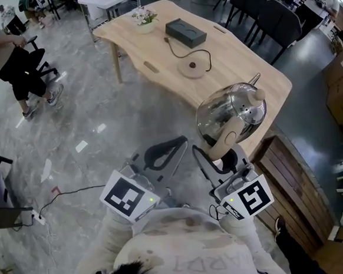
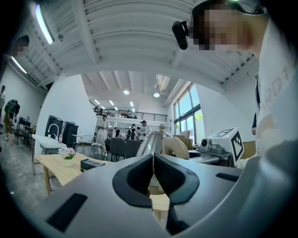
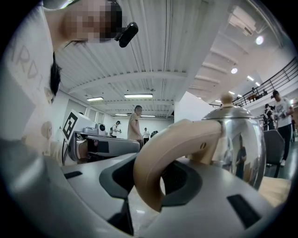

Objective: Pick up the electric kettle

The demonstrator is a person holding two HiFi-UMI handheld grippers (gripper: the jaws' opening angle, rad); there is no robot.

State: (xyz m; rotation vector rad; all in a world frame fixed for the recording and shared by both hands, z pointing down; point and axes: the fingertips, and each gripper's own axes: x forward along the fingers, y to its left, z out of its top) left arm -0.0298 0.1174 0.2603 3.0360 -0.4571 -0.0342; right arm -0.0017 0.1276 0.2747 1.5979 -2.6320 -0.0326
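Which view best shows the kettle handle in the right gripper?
Right gripper view: the beige handle fills the frame, clamped by the right gripper. Head view shows it small, overhead; left gripper view only glimpses it.

The only readable lettering is pale print on the person's white shirt (image 1: 192, 253), below the electric kettle (image 1: 232, 114) in the head view. It stands upside down there and reads "ARD", then 1 unclear character. The left marker cube (image 1: 129, 197) and right marker cube (image 1: 252, 198), also below the kettle, bear black-and-white square patterns without letters.
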